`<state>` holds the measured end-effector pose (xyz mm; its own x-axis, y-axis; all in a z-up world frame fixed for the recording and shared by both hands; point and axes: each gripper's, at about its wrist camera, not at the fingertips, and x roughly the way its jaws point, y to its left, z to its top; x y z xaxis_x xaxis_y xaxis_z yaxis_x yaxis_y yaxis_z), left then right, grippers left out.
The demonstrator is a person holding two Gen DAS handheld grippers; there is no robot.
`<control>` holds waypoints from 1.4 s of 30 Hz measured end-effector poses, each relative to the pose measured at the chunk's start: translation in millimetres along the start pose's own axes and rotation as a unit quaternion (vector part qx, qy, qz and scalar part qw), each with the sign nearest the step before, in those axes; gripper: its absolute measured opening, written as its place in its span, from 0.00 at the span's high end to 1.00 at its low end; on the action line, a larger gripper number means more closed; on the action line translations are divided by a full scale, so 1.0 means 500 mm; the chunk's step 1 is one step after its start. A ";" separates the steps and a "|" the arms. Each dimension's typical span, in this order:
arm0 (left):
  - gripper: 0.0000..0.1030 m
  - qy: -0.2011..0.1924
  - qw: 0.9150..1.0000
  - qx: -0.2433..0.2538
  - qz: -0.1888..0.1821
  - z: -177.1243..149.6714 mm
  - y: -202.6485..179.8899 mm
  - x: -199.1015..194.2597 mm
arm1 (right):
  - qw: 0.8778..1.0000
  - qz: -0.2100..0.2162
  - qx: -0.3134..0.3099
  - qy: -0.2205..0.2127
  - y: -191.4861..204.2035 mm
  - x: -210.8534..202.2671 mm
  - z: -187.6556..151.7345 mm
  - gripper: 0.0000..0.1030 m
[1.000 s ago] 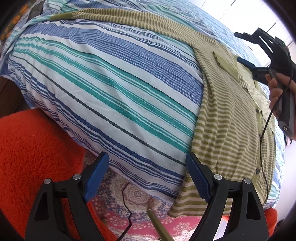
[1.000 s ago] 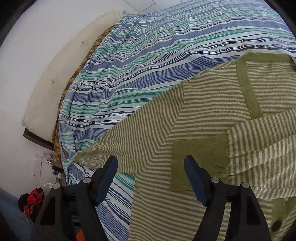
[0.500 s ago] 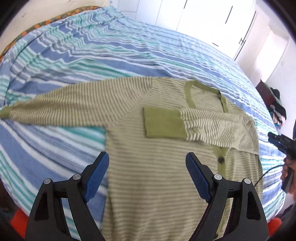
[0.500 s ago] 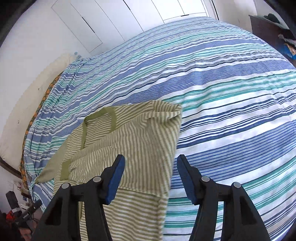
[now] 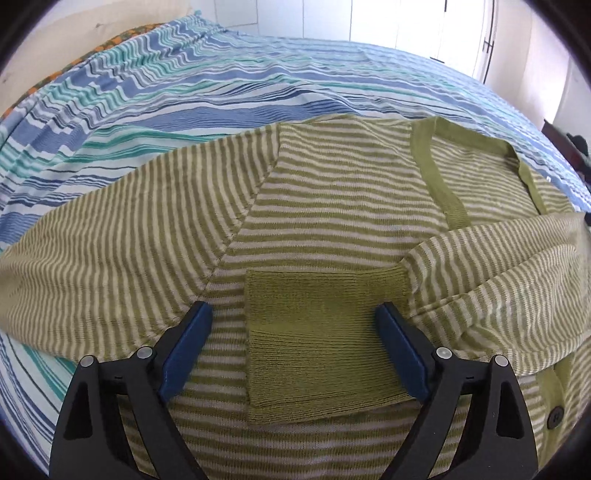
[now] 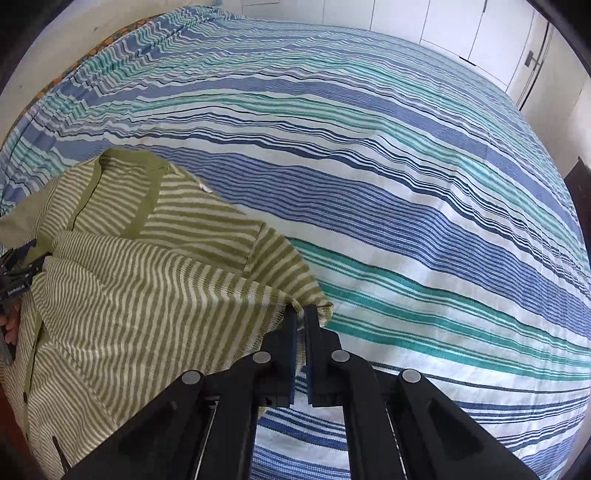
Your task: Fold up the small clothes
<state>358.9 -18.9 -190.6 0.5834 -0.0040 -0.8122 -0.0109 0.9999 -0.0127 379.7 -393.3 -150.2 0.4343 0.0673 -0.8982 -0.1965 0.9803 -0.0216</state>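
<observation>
Partly cut off, striped cardigan (image 5: 332, 206); right tool (image 6: 300, 314) clamped on its edge; left tool (image 5: 291, 325) wide, empty.

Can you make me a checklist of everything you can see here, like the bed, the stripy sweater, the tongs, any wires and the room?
Surface: bed with a blue, teal and white striped sheet.
Job's things: green striped cardigan lying flat; one sleeve folded across its front, plain green cuff on top.
Clutter: nothing seen on the sheet.
Tongs: left tongs open above the cuff; right tongs just closed, pinching the cardigan's edge.
Cables: nothing seen.
Surroundings: white cupboard doors behind the bed.
</observation>
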 end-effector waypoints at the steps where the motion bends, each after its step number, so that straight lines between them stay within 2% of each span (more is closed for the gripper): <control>1: 0.11 -0.001 1.000 -0.002 -0.002 -0.002 0.001 0.000 | 1.000 0.000 0.027 -0.009 -0.018 0.001 0.019 0.96; 3: 0.10 -0.003 1.000 -0.002 -0.002 -0.005 0.002 -0.001 | 0.998 0.001 0.055 -0.017 -0.039 0.009 0.050 0.96; 5: 0.10 -0.005 1.000 -0.002 -0.003 -0.005 0.000 -0.002 | 0.998 -0.036 0.056 -0.016 -0.038 0.015 0.074 0.96; 7: 0.10 -0.006 1.000 -0.004 -0.006 -0.003 -0.002 0.004 | 0.995 -0.055 0.087 -0.011 -0.052 0.016 0.085 0.93; 8: 0.10 -0.006 1.000 -0.005 -0.007 0.001 -0.005 0.011 | 0.992 -0.055 0.109 -0.022 -0.063 0.001 0.084 0.93; 10: 0.10 -0.008 1.000 -0.007 -0.008 0.000 -0.002 0.012 | 0.987 0.000 0.149 -0.066 -0.073 -0.045 0.069 0.93; 12: 0.09 -0.009 1.000 -0.006 -0.008 -0.002 -0.004 0.013 | 0.974 0.121 0.168 -0.093 -0.048 -0.084 0.048 0.91; 13: 0.09 -0.009 1.000 -0.006 -0.008 -0.001 -0.002 0.016 | 0.965 0.183 0.162 -0.095 -0.019 -0.098 0.026 0.91; 14: 0.09 -0.009 1.000 -0.006 -0.008 -0.001 -0.002 0.015 | 0.959 0.226 0.145 -0.087 0.013 -0.104 0.001 0.87; 15: 0.09 -0.009 1.000 -0.006 -0.009 -0.001 -0.002 0.015 | 0.961 0.239 0.118 -0.074 0.048 -0.106 -0.030 0.83; 16: 0.09 -0.008 1.000 -0.006 -0.009 -0.001 -0.001 0.015 | 0.970 0.221 0.085 -0.057 0.082 -0.101 -0.066 0.70; 17: 0.09 -0.007 1.000 -0.006 -0.009 -0.001 -0.002 0.014 | 0.980 0.189 0.056 -0.030 0.107 -0.085 -0.106 0.61; 18: 0.08 -0.005 1.000 -0.006 -0.010 0.001 -0.002 0.014 | 0.988 0.150 0.040 0.004 0.114 -0.061 -0.144 0.62; 19: 0.07 -0.003 1.000 -0.005 -0.011 0.004 -0.002 0.014 | 0.993 0.108 0.040 0.036 0.108 -0.039 -0.189 0.69; 20: 0.06 0.001 1.000 -0.006 -0.010 0.007 -0.002 0.015 | 0.993 0.097 0.060 0.030 0.082 -0.040 -0.223 0.74; 21: 0.05 0.005 1.000 -0.007 -0.011 0.010 -0.001 0.015 | 0.992 0.082 0.095 0.015 0.054 -0.060 -0.247 0.71; 23: 0.05 0.018 1.000 -0.009 -0.014 0.019 0.002 0.013 | 0.988 0.017 0.152 -0.008 0.021 -0.116 -0.276 0.67; 24: 0.05 0.030 0.999 -0.008 -0.013 0.027 0.003 0.007 | 0.986 0.010 0.163 -0.029 0.020 -0.152 -0.287 0.66; 25: 0.05 0.048 0.999 -0.006 -0.013 0.033 0.004 -0.003 | 0.984 0.022 0.166 -0.051 0.028 -0.189 -0.299 0.66; 26: 0.05 0.065 0.998 -0.009 -0.018 0.035 0.008 -0.020 | 0.983 0.035 0.164 -0.068 0.046 -0.225 -0.310 0.58; 27: 0.05 0.078 0.996 -0.016 -0.031 0.029 0.013 -0.044 | 0.984 0.042 0.156 -0.081 0.069 -0.256 -0.324 0.54; 28: 0.05 0.081 0.995 -0.023 -0.051 0.016 0.021 -0.077 | 0.984 0.047 0.146 -0.093 0.096 -0.288 -0.340 0.47; 29: 0.05 0.079 0.994 -0.025 -0.071 -0.005 0.028 -0.115 | 0.983 0.053 0.138 -0.105 0.128 -0.315 -0.357 0.44; 32: 0.03 0.070 0.993 -0.015 -0.097 -0.113 0.040 -0.223 | 0.981 0.090 0.120 -0.124 0.233 -0.365 -0.417 0.43; 33: 0.02 0.077 0.992 -0.010 -0.100 -0.159 0.041 -0.246 | 0.979 0.099 0.119 -0.130 0.268 -0.376 -0.436 0.41; 34: 0.02 0.092 0.991 -0.006 -0.100 -0.206 0.042 -0.259 | 0.978 0.110 0.116 -0.132 0.308 -0.381 -0.454 0.35; 36: 0.02 0.121 0.988 0.012 -0.091 -0.299 0.040 -0.277 | 0.980 0.116 0.108 -0.124 0.376 -0.375 -0.490 0.32; 38: 0.01 0.089 0.992 0.062 -0.061 -0.371 0.024 -0.314 | 0.987 0.104 0.085 -0.091 0.436 -0.341 -0.530 0.30; 41: 0.01 0.087 0.989 0.110 -0.050 -0.417 0.003 -0.344 | 0.997 0.062 0.048 -0.003 0.481 -0.252 -0.584 0.30; 42: 0.01 0.082 0.989 0.111 -0.054 -0.416 0.003 -0.353 | 0.998 0.050 0.040 -0.004 0.488 -0.247 -0.593 0.30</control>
<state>87.0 -20.2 -168.8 0.4311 -0.0952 -0.8973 0.2337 0.9723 0.0092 17.4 -217.7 -174.5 0.4234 0.1673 -0.8904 -0.1689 0.9802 0.1038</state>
